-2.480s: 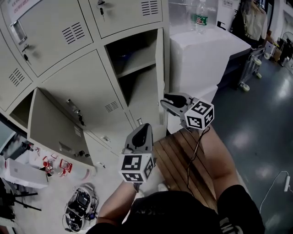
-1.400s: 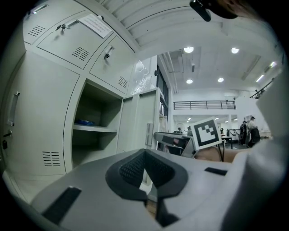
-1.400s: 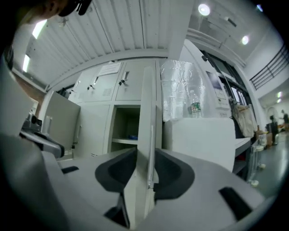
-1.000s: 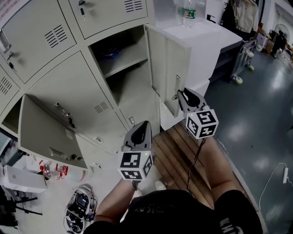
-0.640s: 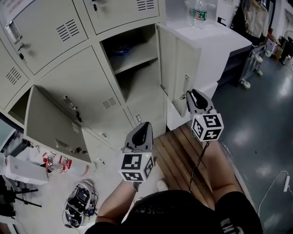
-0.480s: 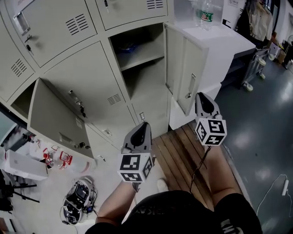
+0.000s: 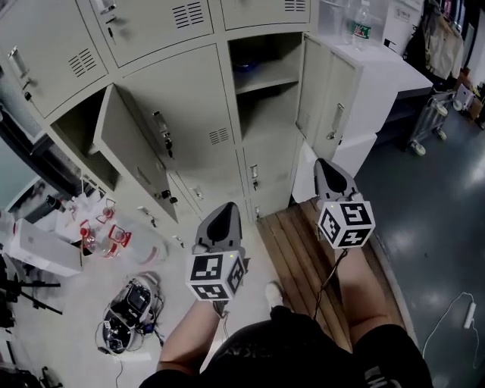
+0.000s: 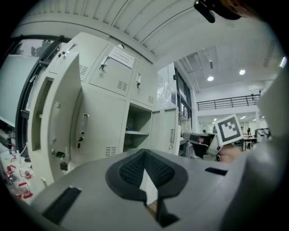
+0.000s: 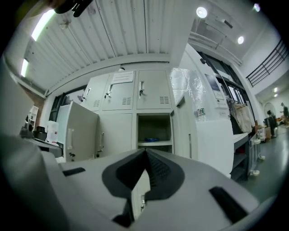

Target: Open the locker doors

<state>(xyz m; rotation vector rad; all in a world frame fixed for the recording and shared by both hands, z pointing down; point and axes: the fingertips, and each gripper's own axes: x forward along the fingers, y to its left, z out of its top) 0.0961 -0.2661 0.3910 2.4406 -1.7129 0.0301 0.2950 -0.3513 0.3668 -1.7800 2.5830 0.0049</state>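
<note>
The beige lockers [image 7: 189, 98] fill the upper head view. The right-hand door [image 7: 327, 106] stands swung out, showing a compartment with a shelf [image 7: 261, 76]. Further left, another door [image 7: 129, 148] hangs open; the same door [image 8: 61, 117] shows in the left gripper view. My right gripper [image 7: 321, 163] hovers below the right door, apart from it, jaws shut with nothing between them [image 9: 145, 151]. My left gripper [image 7: 225, 206] is lower, in front of the bottom lockers, also shut and empty [image 8: 144, 153]. The upper lockers [image 7: 151, 23] are closed.
A white cabinet [image 7: 379, 68] with a water bottle [image 7: 362, 26] stands right of the lockers. A slatted wooden platform [image 7: 292, 250] lies under my legs. On the floor at left are a cabled device [image 7: 129, 311], a white box [image 7: 42, 246] and small red-trimmed items [image 7: 106, 235].
The right door has swung from nearly edge-on to wide open. My right gripper came off its handle and drew back down toward me. The left gripper has barely moved.
</note>
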